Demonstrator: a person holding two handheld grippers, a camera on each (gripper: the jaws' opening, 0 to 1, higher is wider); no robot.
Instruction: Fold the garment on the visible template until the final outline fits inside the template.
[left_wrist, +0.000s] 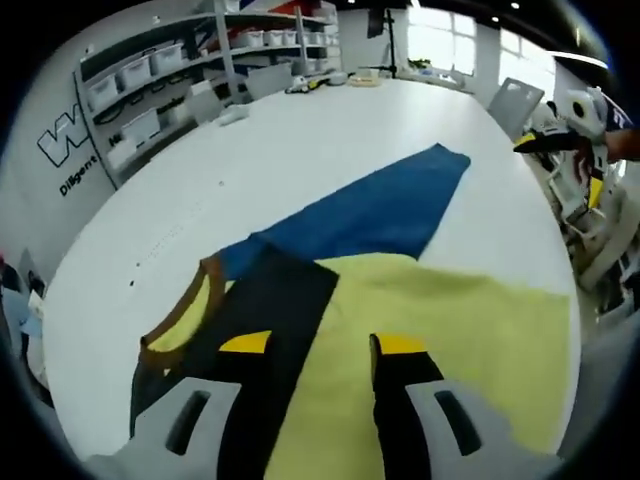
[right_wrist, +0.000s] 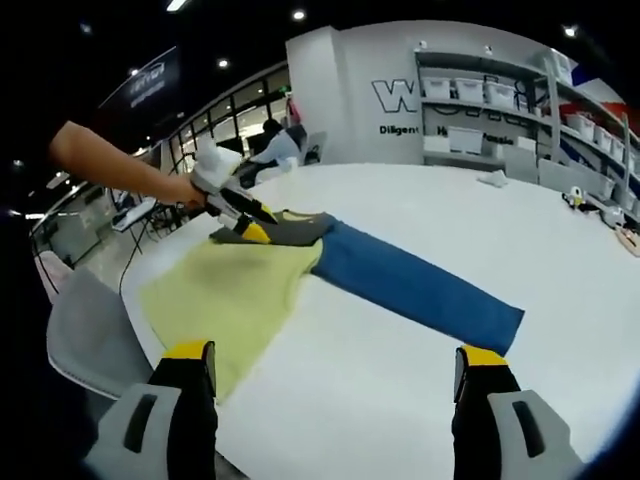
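A pale yellow template sheet (left_wrist: 450, 330) lies on the white table (left_wrist: 300, 140). The garment lies across it: a long blue part (left_wrist: 380, 210) stretches away over the table, and a dark grey part (left_wrist: 270, 310) with a brown collar edge (left_wrist: 190, 320) sits on the sheet. My left gripper (left_wrist: 322, 345) hovers open just above the dark part, its left jaw over the grey cloth. In the right gripper view a hand holds that left gripper (right_wrist: 250, 225) at the grey cloth (right_wrist: 290, 228). My right gripper (right_wrist: 335, 353) stands wide open near the table's edge, short of the blue part (right_wrist: 420, 290) and the yellow sheet (right_wrist: 225, 290).
Shelves with white bins (left_wrist: 150, 70) line the wall behind the table. A grey chair (right_wrist: 85, 330) stands at the table's edge beside my right gripper. Small items (left_wrist: 320, 82) lie at the far end of the table. A person (right_wrist: 275, 145) sits in the background.
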